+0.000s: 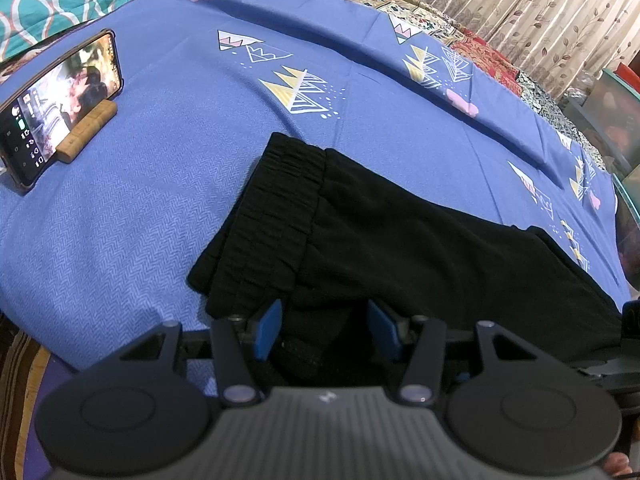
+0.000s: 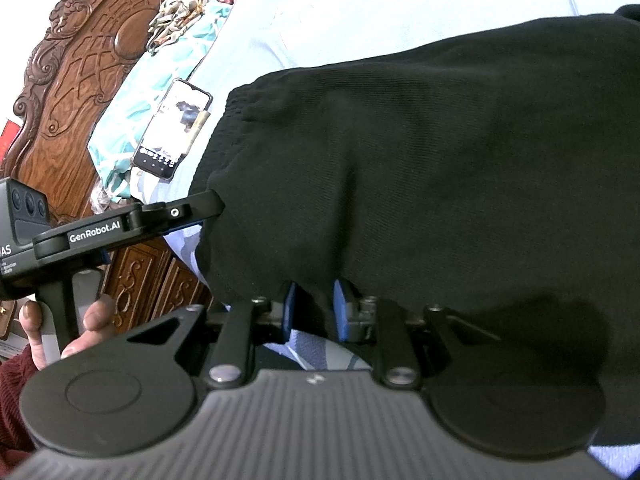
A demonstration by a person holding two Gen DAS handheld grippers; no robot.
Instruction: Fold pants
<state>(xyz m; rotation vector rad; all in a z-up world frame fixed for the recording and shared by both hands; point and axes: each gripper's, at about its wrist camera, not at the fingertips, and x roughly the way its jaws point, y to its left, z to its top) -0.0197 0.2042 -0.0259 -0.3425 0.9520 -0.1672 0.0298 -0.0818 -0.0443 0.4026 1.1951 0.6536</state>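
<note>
A phone (image 1: 60, 104) stands on its long edge in a small wooden stand (image 1: 86, 130) at the left of the blue sheet (image 1: 140, 208), its screen lit. To its right lie the black pants (image 1: 380, 232), folded, on the near part of the sheet. Their long axis runs left to right across the left wrist view, with the gathered elastic waistband (image 1: 276, 208) at the left end, towards the phone, and the legs stretching away to the right.

The left gripper (image 1: 326, 326) sits at the near edge of the pants by the waistband, its blue pads partly apart with a bunch of black cloth between them, gripping it. Seen from the right wrist, its side reads "GenRobot.AI", and a hand (image 2: 60, 332) holds its handle.

The right gripper (image 2: 314, 312) is further along the same edge, pads nearly together on the cloth.
</note>
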